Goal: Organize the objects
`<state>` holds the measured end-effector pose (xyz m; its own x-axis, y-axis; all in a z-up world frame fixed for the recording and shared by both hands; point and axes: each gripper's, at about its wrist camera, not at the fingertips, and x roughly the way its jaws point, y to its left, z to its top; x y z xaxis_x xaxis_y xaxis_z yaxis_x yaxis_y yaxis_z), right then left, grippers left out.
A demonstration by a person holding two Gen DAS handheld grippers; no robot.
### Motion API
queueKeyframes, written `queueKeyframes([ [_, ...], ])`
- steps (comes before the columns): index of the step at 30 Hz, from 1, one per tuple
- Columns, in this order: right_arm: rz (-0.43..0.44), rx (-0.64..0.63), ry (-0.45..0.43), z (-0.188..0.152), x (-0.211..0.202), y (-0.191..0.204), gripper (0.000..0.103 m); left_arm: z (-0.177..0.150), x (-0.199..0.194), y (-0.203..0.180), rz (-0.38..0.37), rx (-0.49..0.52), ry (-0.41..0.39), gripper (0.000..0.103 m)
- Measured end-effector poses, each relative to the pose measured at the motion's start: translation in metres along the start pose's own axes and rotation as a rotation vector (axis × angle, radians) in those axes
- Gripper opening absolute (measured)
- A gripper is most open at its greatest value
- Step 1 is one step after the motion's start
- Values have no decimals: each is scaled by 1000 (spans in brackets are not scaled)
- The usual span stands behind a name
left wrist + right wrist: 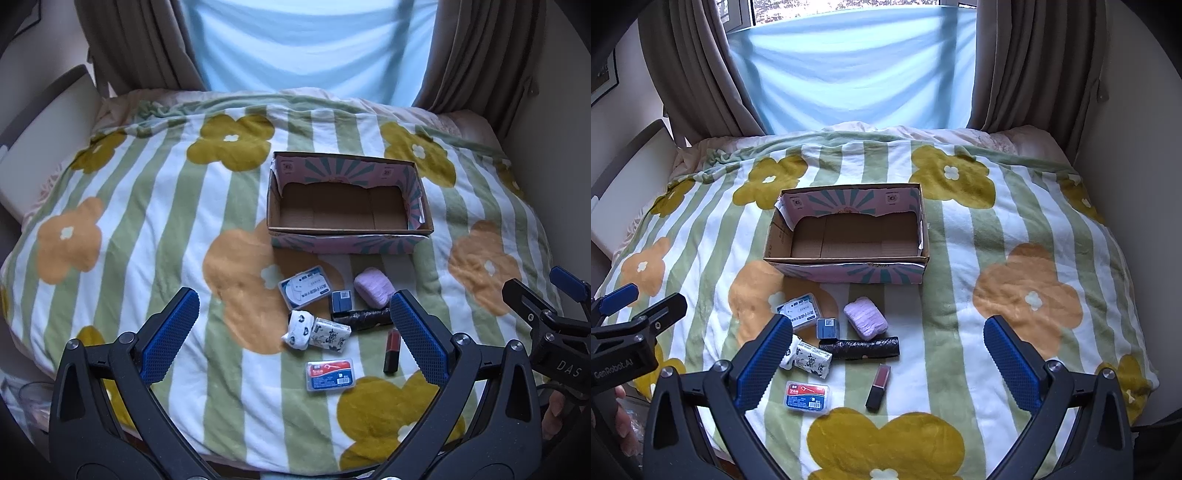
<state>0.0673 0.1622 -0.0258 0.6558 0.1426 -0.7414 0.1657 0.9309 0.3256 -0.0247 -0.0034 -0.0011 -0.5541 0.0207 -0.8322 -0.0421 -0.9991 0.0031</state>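
Now, left gripper: jaws spread wide, nothing between the blue pads, hovering low over the near edge of the bed.
Right gripper: likewise wide open and holding nothing; its black frame also shows at the right rim of the left wrist view.
Hands: a fingertip shows beside each gripper body at the frame edge, blurred.
Nearest items: a red-and-blue floss pick case lies closest to the grippers, with a lipstick just to its right, tilted.
Middle row: a white printed sock roll touches a tissue pack; right of them lies a black bag roll, sideways.
Far row: a clear plastic case, a small dark blue box and a lilac folded cloth, the last possibly a sponge, the view being too soft to say.
Count: eight loose items, one of each, all clustered between the grippers and the box.
Cardboard box: one, open-topped, pink and teal print outside, bare brown floor inside, standing just beyond the cluster.
In the way: the left pad of the right gripper covers part of the clear case and the sock roll in the right wrist view.
Blanket: green-and-white stripes with yellow and orange flowers, covering the bed.
Surroundings: brown curtains flank a pale blue sheet over the window.
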Motion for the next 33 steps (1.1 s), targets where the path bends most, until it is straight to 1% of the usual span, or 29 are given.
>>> queueKeyframes([
  [9, -2, 14, -6, 1, 0, 0, 103, -1, 1, 0, 1, 2, 3, 102],
  [12, -8, 17, -7, 1, 0, 1, 103, -3, 0, 0, 22, 8, -7, 102],
  [18, -14, 16, -13, -1, 0, 2, 103, -4, -2, -2, 36, 13, -13, 102],
  [28, -14, 20, -32, -11, -1, 1, 103, -6, 0, -7, -2, 3, 4, 102],
  [33, -13, 23, -42, -14, -2, 2, 103, -7, 0, -8, -3, 7, 10, 102],
])
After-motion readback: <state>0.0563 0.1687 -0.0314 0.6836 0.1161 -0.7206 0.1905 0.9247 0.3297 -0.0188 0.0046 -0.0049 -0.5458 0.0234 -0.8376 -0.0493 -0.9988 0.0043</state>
